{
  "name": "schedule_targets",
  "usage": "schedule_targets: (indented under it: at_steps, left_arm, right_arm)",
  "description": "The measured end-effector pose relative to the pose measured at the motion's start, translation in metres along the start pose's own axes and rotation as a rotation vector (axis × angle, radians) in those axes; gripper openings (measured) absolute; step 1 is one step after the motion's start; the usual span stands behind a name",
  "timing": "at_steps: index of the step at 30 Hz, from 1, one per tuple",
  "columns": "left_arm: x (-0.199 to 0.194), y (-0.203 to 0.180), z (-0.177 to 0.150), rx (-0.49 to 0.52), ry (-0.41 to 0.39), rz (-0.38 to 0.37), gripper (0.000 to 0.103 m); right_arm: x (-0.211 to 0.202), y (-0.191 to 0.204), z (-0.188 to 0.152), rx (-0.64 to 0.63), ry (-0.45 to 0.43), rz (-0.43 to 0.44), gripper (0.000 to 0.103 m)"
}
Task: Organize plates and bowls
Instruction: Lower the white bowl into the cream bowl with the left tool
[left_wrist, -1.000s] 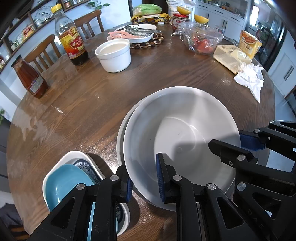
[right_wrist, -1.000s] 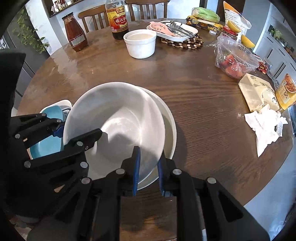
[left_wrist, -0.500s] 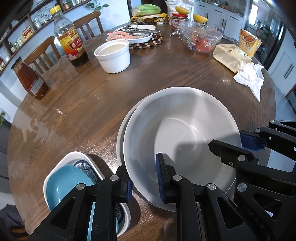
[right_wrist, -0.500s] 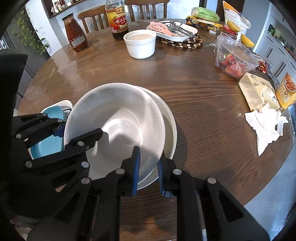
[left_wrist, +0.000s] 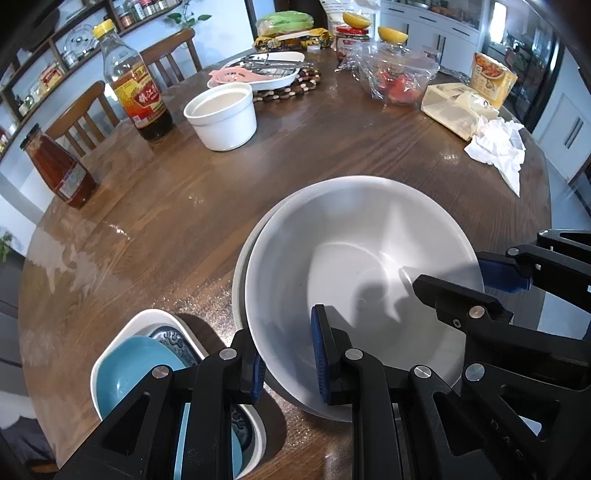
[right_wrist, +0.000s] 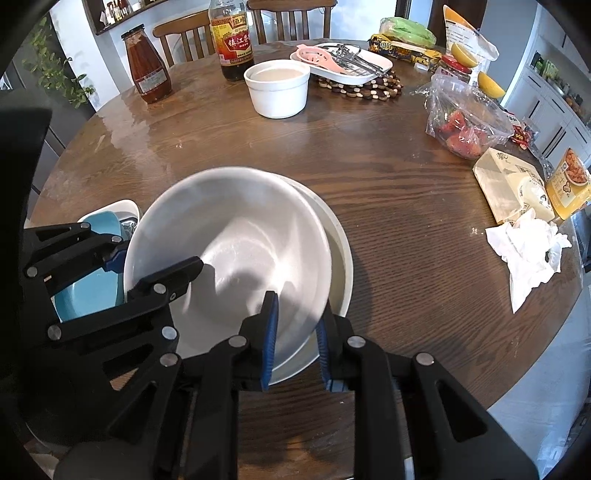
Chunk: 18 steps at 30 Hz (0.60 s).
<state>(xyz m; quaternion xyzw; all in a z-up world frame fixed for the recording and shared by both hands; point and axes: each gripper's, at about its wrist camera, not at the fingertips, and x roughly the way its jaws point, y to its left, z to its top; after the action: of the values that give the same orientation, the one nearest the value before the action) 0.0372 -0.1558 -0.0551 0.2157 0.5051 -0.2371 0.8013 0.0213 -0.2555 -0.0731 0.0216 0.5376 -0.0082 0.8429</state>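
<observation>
A large white bowl (left_wrist: 354, 258) (right_wrist: 229, 236) sits tilted in a second white bowl (left_wrist: 240, 266) (right_wrist: 340, 240) on the round wooden table. My left gripper (left_wrist: 286, 350) is shut on its near-left rim. My right gripper (right_wrist: 293, 332) is shut on its near-right rim; it also shows at the right of the left wrist view (left_wrist: 476, 280). The left gripper shows at the left of the right wrist view (right_wrist: 155, 269). A stack with a blue dish (left_wrist: 125, 369) (right_wrist: 92, 284) in a white dish (left_wrist: 147, 317) lies left of the bowls.
A small white ramekin (left_wrist: 221, 114) (right_wrist: 277, 88), a vinegar bottle (left_wrist: 136, 92), a sauce jar (left_wrist: 59, 170), a tray of utensils (right_wrist: 343, 62) on a beaded trivet, a bag of strawberries (right_wrist: 461, 122), packets (right_wrist: 517, 184) and a crumpled tissue (right_wrist: 528, 251) stand farther back.
</observation>
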Motion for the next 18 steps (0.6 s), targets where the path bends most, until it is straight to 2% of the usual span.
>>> schedule_targets:
  at_steps: [18]
  left_arm:
    - [0.0036, -0.0017, 0.005, 0.023, 0.013, 0.015, 0.021]
  right_arm:
    - [0.0014, -0.004, 0.0009, 0.037, -0.007, 0.024, 0.023]
